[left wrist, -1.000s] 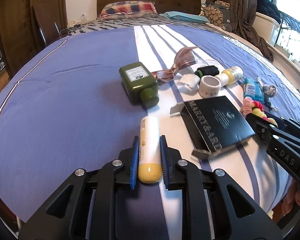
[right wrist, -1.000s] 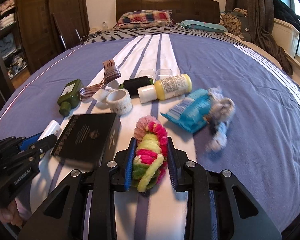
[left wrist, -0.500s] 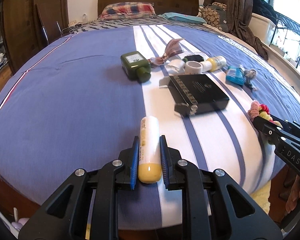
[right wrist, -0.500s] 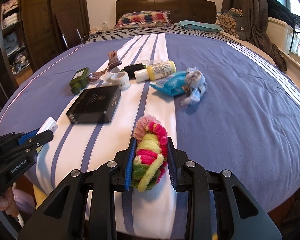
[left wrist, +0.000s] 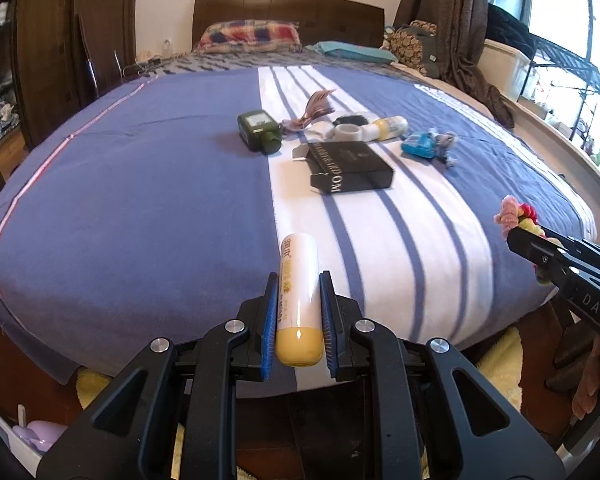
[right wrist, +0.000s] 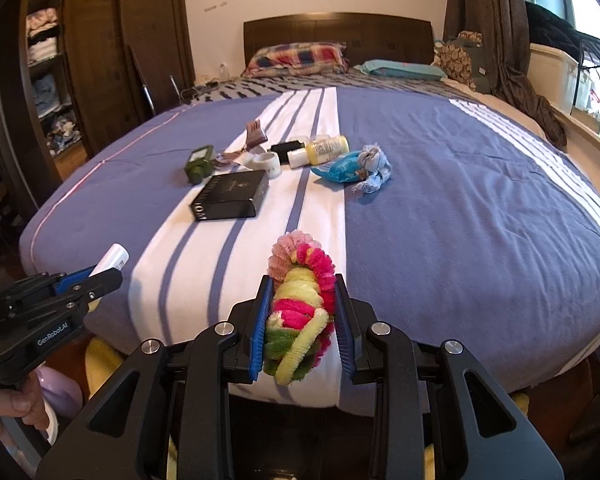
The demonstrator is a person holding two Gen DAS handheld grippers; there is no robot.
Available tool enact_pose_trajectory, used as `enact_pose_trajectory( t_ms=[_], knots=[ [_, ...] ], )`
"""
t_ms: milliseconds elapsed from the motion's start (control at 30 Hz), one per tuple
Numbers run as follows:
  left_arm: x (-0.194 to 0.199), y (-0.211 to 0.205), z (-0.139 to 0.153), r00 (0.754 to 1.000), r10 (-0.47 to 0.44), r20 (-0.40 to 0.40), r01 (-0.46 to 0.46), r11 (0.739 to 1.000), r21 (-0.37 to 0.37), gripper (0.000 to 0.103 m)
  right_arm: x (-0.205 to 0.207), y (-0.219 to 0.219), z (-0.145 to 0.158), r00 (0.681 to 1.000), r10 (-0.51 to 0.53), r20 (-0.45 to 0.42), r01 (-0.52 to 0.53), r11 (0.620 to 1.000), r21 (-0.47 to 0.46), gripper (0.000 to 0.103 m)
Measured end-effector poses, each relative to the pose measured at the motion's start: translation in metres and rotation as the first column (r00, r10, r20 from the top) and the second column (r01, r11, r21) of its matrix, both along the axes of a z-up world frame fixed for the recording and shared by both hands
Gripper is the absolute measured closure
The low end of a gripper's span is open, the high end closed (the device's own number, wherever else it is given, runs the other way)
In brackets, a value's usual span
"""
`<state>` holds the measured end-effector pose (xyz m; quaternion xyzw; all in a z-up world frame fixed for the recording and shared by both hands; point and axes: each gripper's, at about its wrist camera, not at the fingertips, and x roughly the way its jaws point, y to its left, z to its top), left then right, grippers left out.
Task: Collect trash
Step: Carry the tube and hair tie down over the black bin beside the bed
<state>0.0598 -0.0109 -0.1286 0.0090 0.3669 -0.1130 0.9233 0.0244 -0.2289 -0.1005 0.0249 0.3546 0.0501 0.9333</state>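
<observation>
My left gripper point(left wrist: 298, 312) is shut on a white tube with a yellow cap point(left wrist: 299, 300), held in the air past the foot of the bed. My right gripper point(right wrist: 302, 312) is shut on a bundle of pink, yellow and green fuzzy pipe cleaners point(right wrist: 300, 304), also held past the bed's foot edge. On the bed lie a black box point(right wrist: 230, 200), a green bottle point(right wrist: 199, 163), a yellow bottle with a white cap point(right wrist: 320, 150), a tape roll point(right wrist: 269, 162), a blue wrapper point(right wrist: 342, 170) and a ribbon point(right wrist: 254, 136).
The bed has a blue cover with white stripes point(right wrist: 460, 208). A dark wardrobe point(right wrist: 60, 80) stands at the left. A lilac object point(right wrist: 58, 390) sits on the floor below the left gripper. A curtain and window shelf point(left wrist: 540, 80) are at the right.
Both grippers have drawn back from the items on the bed toward and past its foot edge, each still holding its object. The items on the bed have not moved.
</observation>
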Motion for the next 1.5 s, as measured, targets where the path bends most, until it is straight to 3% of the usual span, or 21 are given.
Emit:
enact_pose_trajectory(
  t_ms=[167, 400, 700, 900, 1200, 1500],
  knots=[
    [-0.028, 0.002, 0.010, 0.999, -0.002, 0.035, 0.002, 1.000, -0.003, 0.085, -0.025, 0.001, 0.003, 1.000, 0.015, 0.012, -0.015, 1.000, -0.001, 0.073],
    [-0.057, 0.002, -0.002, 1.000, -0.002, 0.021, 0.002, 1.000, -0.001, 0.085, -0.047, -0.002, -0.009, 1.000, 0.018, -0.016, -0.018, 1.000, -0.002, 0.073],
    [-0.070, -0.001, -0.047, 0.995, -0.035, -0.098, 0.035, 0.999, -0.004, 0.085, -0.057, -0.006, -0.053, 0.990, 0.025, -0.138, -0.022, 1.000, 0.021, 0.073],
    [-0.073, -0.008, -0.085, 0.976, -0.066, -0.207, 0.066, 0.998, -0.005, 0.085, -0.058, 0.002, -0.092, 0.968, 0.057, -0.246, -0.047, 0.998, 0.046, 0.073],
    [-0.060, -0.023, -0.151, 0.914, -0.114, -0.389, 0.120, 0.993, -0.008, 0.085, -0.048, 0.007, -0.146, 0.914, 0.087, -0.395, -0.057, 0.995, 0.087, 0.073],
    [-0.049, -0.041, -0.205, 0.832, -0.163, -0.531, 0.177, 0.984, -0.025, 0.085, -0.035, 0.017, -0.194, 0.841, 0.114, -0.528, -0.057, 0.991, 0.124, 0.073]
  ],
)
